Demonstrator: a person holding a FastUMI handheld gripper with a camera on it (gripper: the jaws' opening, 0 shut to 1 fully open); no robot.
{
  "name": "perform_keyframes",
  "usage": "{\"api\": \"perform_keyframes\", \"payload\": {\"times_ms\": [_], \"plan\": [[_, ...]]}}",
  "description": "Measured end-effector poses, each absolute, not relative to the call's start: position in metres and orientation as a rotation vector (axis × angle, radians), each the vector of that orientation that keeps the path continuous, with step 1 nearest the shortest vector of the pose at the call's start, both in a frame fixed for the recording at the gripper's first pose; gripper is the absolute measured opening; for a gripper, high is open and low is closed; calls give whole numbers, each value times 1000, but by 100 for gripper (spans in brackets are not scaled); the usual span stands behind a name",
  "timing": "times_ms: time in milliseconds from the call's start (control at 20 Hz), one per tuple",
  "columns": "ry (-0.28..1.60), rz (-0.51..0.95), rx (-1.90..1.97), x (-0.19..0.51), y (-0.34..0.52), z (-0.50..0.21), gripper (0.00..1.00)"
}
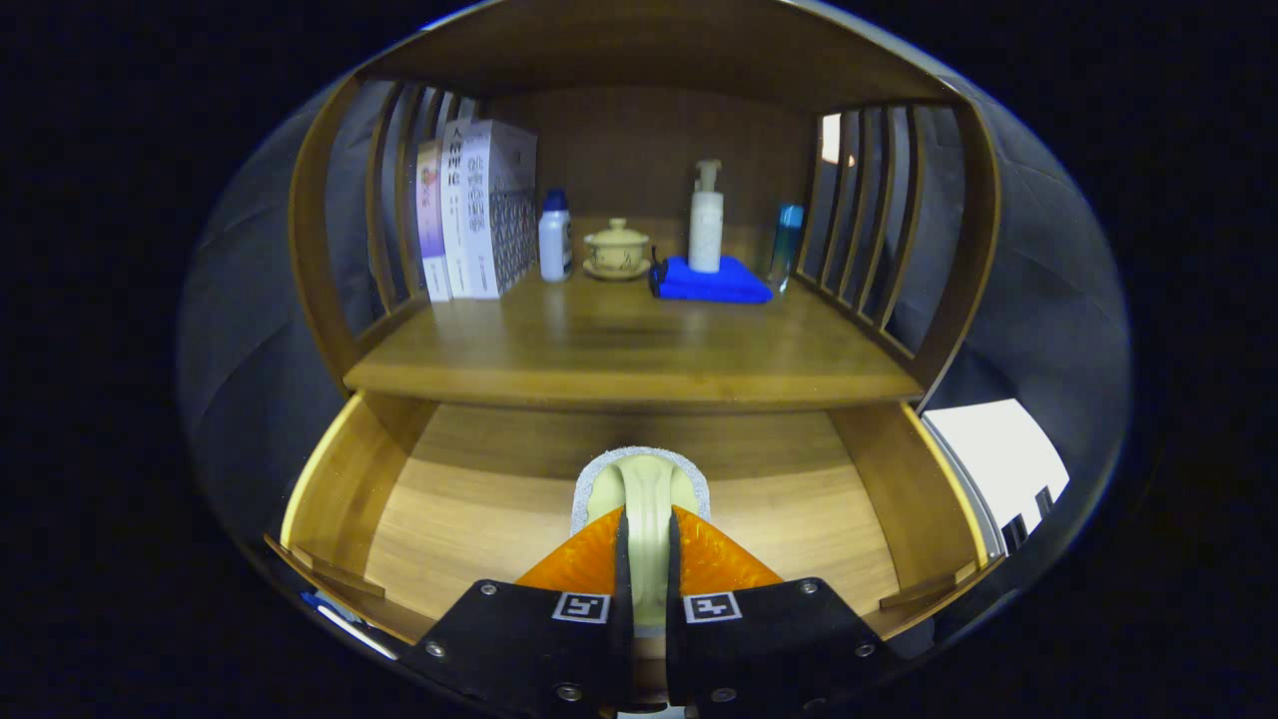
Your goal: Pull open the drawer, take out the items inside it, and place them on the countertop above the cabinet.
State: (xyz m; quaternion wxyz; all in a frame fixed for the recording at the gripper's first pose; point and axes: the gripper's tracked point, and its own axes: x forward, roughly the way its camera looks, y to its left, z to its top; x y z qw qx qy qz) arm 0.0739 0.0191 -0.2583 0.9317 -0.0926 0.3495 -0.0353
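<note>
- I'm looking into a wooden cabinet with slatted sides and a solid back panel, dark booth cloth showing behind the slats on both sides.
- Below me the light wooden drawer stands pulled open, its pale plank floor bare apart from what I'm holding.
- Between my fingers I see a pale cream sponge with a grey scouring backing; it pokes out ahead of the fingertips, over the middle of the drawer floor, and I can't tell whether it's lifted or resting on the wood.
- My gripper is pressed nearly together on that sponge, both fingers squeezing its narrow middle.
- Just above the drawer runs the brown wooden countertop, its front half bare.
- At the back of it, beyond my fingers: a folded bright blue cloth with a tall white pump bottle standing on it.
- Left of the cloth sits a small beige lidded ceramic cup on a saucer, then a white bottle with a blue cap.
- Farther left, a row of upright books with white and purple spines leans by the left slats.
- By the right slats stands a slim translucent blue bottle, just beside the cloth.
</note>
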Motion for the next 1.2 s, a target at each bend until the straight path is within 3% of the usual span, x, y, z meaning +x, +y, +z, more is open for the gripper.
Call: {"api": "perform_keyframes", "payload": {"times_ms": [550,1200], "plan": [[536,-19,-216,160,35,-195,13],[502,60,-247,262,37,-239,13]]}}
